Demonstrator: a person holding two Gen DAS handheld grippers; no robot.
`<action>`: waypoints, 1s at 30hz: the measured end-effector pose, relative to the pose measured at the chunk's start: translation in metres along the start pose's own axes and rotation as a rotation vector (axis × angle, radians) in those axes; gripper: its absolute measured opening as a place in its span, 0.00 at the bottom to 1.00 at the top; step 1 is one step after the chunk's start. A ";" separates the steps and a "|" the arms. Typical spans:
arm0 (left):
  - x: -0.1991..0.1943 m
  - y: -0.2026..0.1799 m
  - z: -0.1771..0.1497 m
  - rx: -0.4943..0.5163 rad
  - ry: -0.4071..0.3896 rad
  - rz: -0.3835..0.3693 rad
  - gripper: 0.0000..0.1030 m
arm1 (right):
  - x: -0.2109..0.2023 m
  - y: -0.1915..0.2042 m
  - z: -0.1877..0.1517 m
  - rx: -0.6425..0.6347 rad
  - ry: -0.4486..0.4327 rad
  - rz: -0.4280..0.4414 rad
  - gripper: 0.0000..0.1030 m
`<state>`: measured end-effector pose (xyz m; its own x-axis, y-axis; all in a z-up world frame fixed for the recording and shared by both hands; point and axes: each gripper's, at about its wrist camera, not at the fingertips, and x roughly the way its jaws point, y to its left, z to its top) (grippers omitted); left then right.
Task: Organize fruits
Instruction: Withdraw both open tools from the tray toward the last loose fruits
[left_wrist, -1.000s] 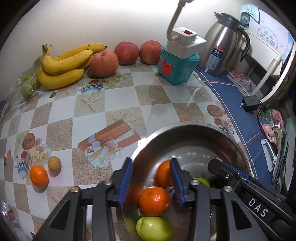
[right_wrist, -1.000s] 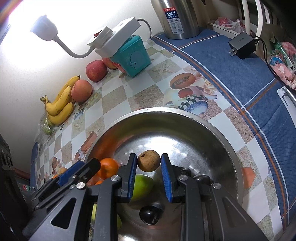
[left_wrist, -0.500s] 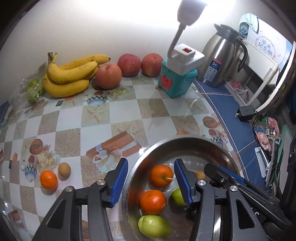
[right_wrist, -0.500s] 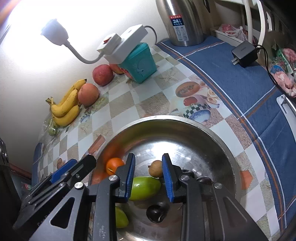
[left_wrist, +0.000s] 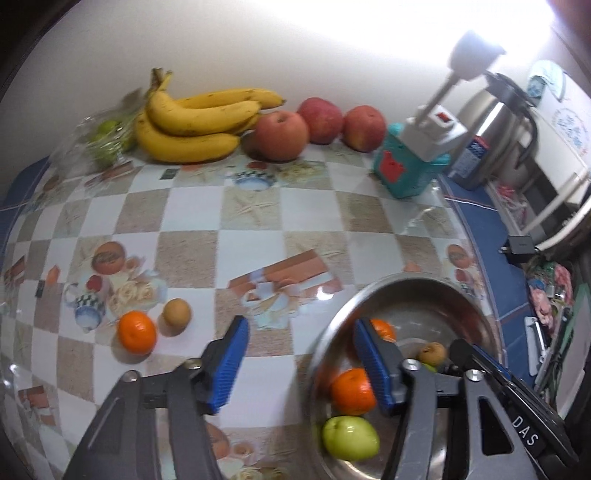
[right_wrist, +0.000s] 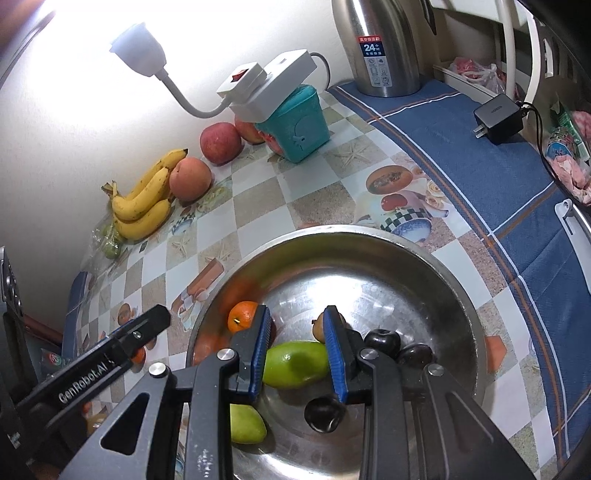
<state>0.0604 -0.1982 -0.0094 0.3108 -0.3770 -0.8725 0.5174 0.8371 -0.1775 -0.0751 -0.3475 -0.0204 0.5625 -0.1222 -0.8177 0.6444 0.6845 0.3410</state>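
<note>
A steel bowl holds oranges, green fruits, dark plums and a small brown fruit. My right gripper is open and empty above the bowl, with the brown fruit lying by its right finger. My left gripper is open and empty, straddling the bowl's left rim. On the tablecloth to its left lie an orange and a small brown fruit.
Bananas, three apples and bagged green fruit line the back wall. A teal box with a power strip and lamp, a steel kettle and a charger stand to the right.
The right gripper opened and the small brown fruit dropped into the bowl. The left gripper rose, opened wider and swung left, away from the bowl's middle.
</note>
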 end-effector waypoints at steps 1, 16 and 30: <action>0.001 0.004 0.000 -0.013 0.010 0.024 0.76 | 0.001 0.001 0.000 -0.006 0.006 -0.016 0.35; 0.019 0.033 -0.008 -0.112 0.098 0.194 1.00 | 0.010 0.002 -0.003 -0.053 0.014 -0.096 0.78; 0.017 0.024 -0.009 -0.044 0.072 0.209 1.00 | 0.011 0.004 -0.004 -0.088 -0.001 -0.125 0.96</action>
<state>0.0708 -0.1811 -0.0325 0.3492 -0.1658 -0.9223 0.4120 0.9112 -0.0078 -0.0685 -0.3431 -0.0301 0.4817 -0.2110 -0.8506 0.6613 0.7244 0.1948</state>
